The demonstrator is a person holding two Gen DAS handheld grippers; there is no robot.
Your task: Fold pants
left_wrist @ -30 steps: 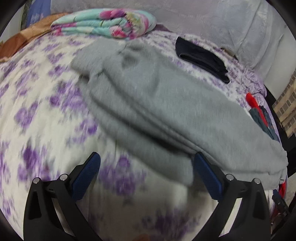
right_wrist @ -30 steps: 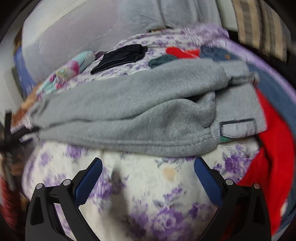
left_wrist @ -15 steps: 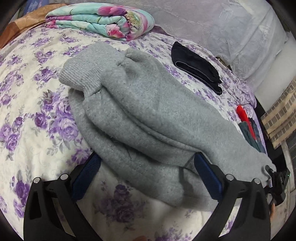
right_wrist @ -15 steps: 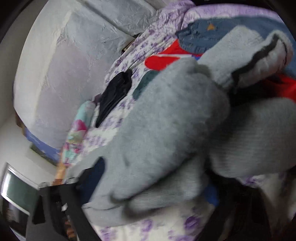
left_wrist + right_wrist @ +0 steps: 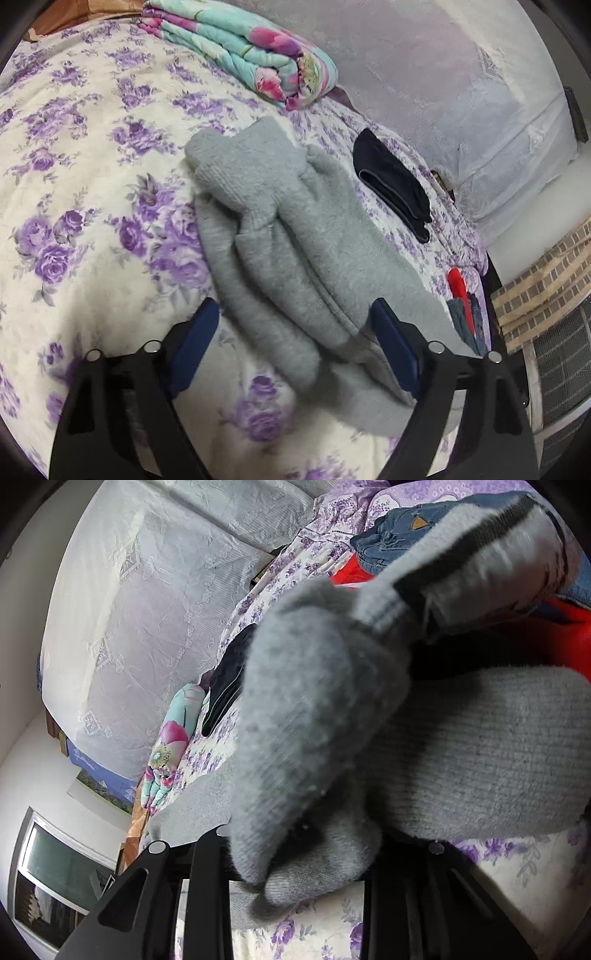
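Note:
Grey fleece pants [image 5: 295,240] lie lengthwise on the purple-flowered bedspread [image 5: 74,184], legs stacked, cuffs at the far end. My left gripper [image 5: 295,343] is open, its blue pads either side of the near part of the pants, just above the fabric. My right gripper [image 5: 295,867] is shut on the waistband end of the grey pants [image 5: 325,720] and holds it lifted, the bunched cloth filling the view and hiding the fingertips.
A folded floral quilt [image 5: 251,51] lies at the far side. Folded dark pants [image 5: 391,184] lie beyond the grey ones. Red and blue clothes [image 5: 465,306] are piled at the right edge; jeans [image 5: 402,528] show there too. White covered headboard [image 5: 461,92] behind.
My right gripper closed on the waistband end and lifted it, tilting its view. My left gripper moved in over the near part of the pants and stayed open.

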